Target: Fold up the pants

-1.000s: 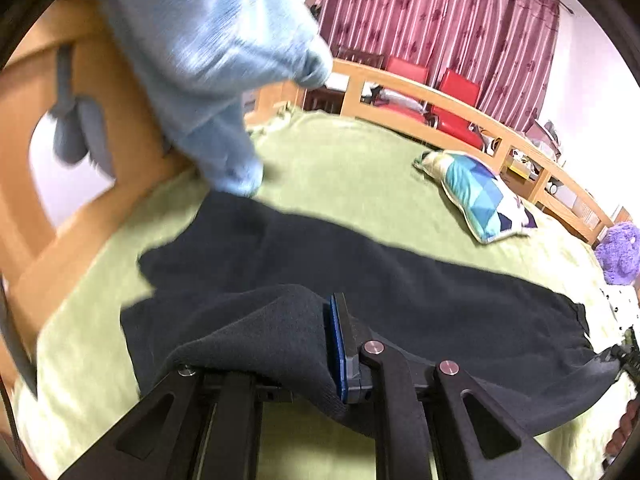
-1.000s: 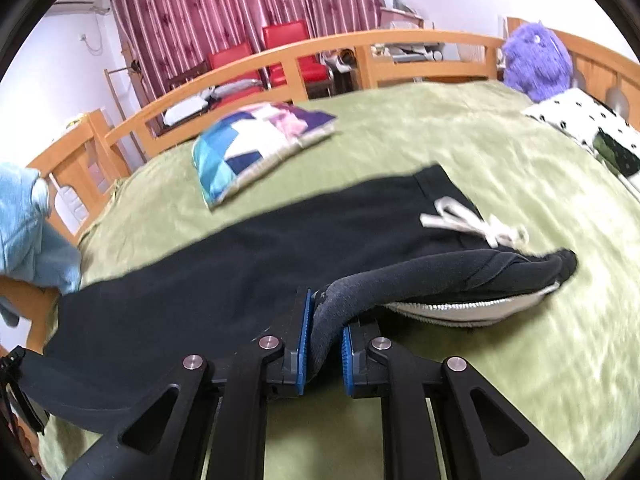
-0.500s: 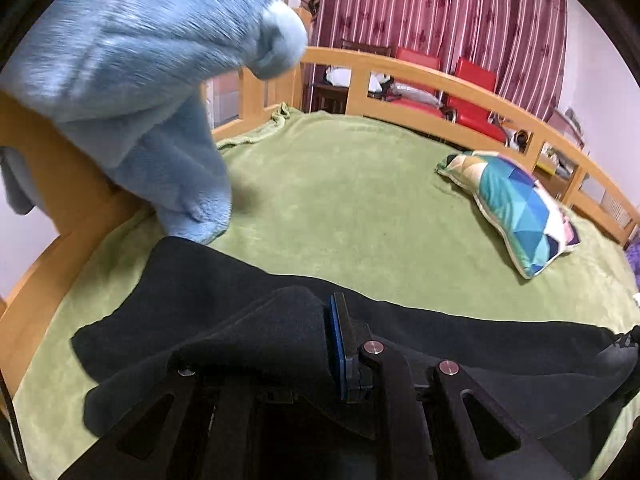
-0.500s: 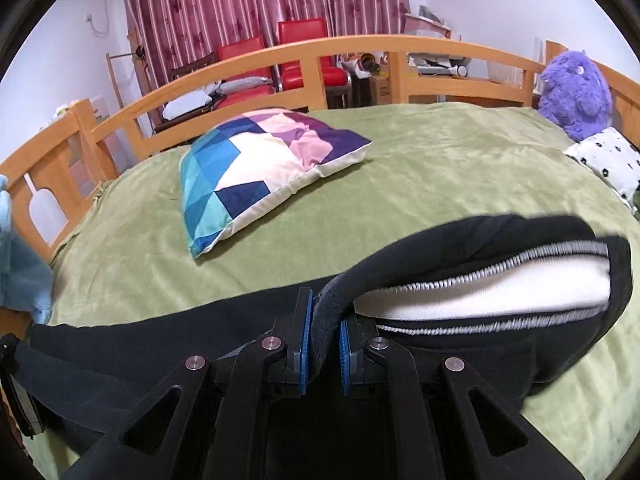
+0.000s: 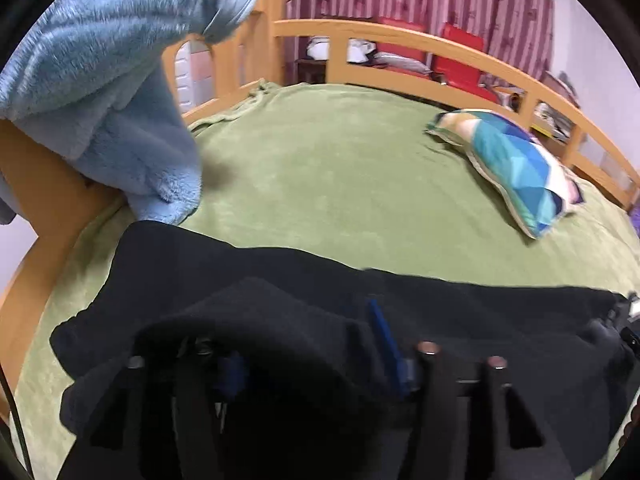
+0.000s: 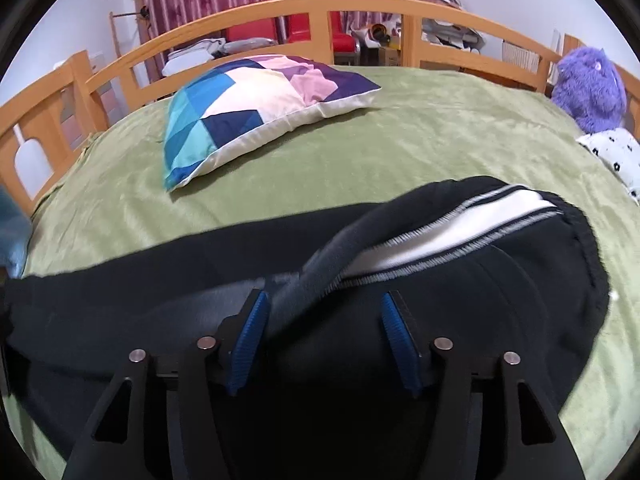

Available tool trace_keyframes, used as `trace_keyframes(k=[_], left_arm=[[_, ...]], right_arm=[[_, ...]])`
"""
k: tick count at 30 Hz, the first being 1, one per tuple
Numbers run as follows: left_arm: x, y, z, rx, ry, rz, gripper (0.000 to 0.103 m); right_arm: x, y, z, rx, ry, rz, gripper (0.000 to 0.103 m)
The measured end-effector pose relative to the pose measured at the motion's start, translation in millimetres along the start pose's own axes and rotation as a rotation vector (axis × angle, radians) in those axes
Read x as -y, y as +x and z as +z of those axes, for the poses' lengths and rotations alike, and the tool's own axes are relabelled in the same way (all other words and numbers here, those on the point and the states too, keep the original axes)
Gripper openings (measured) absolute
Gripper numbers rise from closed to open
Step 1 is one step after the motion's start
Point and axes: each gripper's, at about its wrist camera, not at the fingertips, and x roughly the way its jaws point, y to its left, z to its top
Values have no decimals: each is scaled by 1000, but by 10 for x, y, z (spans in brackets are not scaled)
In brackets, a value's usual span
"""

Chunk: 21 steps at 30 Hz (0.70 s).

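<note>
Black pants lie folded lengthwise across the green bed cover. In the left wrist view my left gripper stands open over the leg ends, with dark cloth draped over its left finger. In the right wrist view my right gripper is open over the waist end of the pants; the waistband with its white lining rests loose between and beyond the blue pads.
A patchwork pillow lies on the green cover behind the pants. A blue fleece hangs over the wooden bed rail at left. A purple plush toy and a spotted cloth sit at far right.
Both grippers carried the near edge of the pants over onto the far half, then opened and let go. The cloth now lies doubled on the bed.
</note>
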Motion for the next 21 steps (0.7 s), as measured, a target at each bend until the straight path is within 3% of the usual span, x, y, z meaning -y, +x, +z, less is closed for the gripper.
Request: trace_keyframes(k=[3,10,15,21], left_arm=[[80,-247,-111,19,33,-16,70],[164,-738,-603,-19,52,-66,71],[157,-835,-969,-66,56,-49,71],[109,-771,-1273,-125,36,-52,71]], right_arm=[[90,-269,-161,4,0,-11,64],[400,-723,-686,-16,41,-24,68],[610,-868,-1034,-46,75,-24,68],[789,-864,-1200,-59,113,-23,68]])
